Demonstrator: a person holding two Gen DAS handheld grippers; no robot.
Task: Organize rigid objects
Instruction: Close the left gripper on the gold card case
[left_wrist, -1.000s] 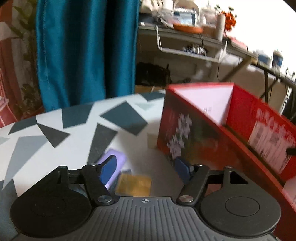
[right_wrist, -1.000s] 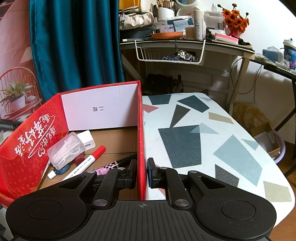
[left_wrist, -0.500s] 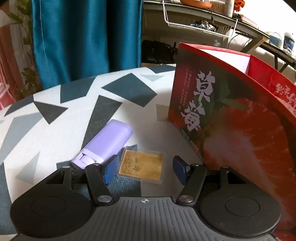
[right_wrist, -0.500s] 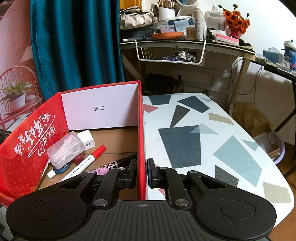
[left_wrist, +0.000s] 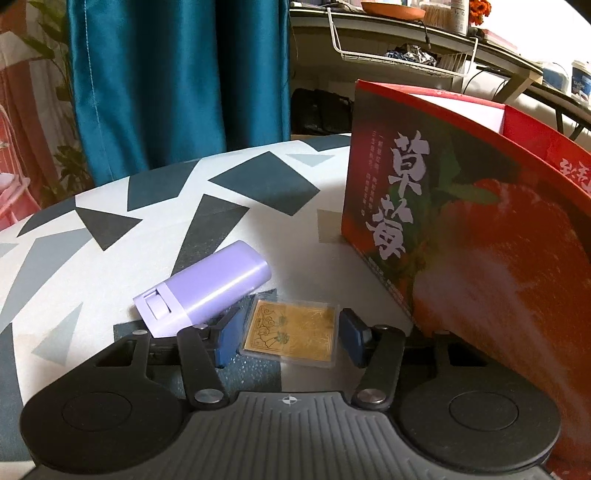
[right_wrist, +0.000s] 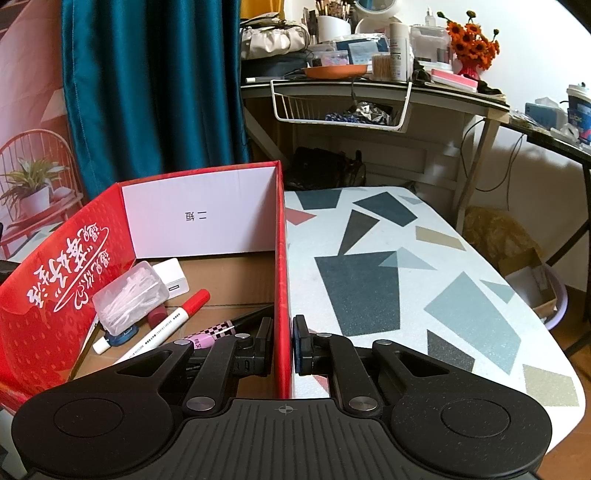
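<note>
In the left wrist view my left gripper (left_wrist: 290, 332) is open, its blue pads either side of a flat gold card in a clear case (left_wrist: 291, 332) lying on the table. A lilac flip-top case (left_wrist: 207, 290) lies just left of the card, touching my left finger. The red strawberry box (left_wrist: 461, 240) stands to the right. In the right wrist view my right gripper (right_wrist: 282, 341) is shut on the box's right wall (right_wrist: 282, 258). Inside the box lie a clear tub of swabs (right_wrist: 127, 295), a white charger (right_wrist: 173, 277), a red-capped marker (right_wrist: 166, 326) and pens.
The terrazzo-patterned table (right_wrist: 388, 277) stretches to the right of the box, with its edge near the right. A teal curtain (left_wrist: 177, 81) hangs behind. A cluttered desk with a wire basket (right_wrist: 340, 107) stands beyond the table.
My left gripper has swung down and left from beside the box toward the table, so the gold card now sits between its open pads. My right gripper has held still on the box wall.
</note>
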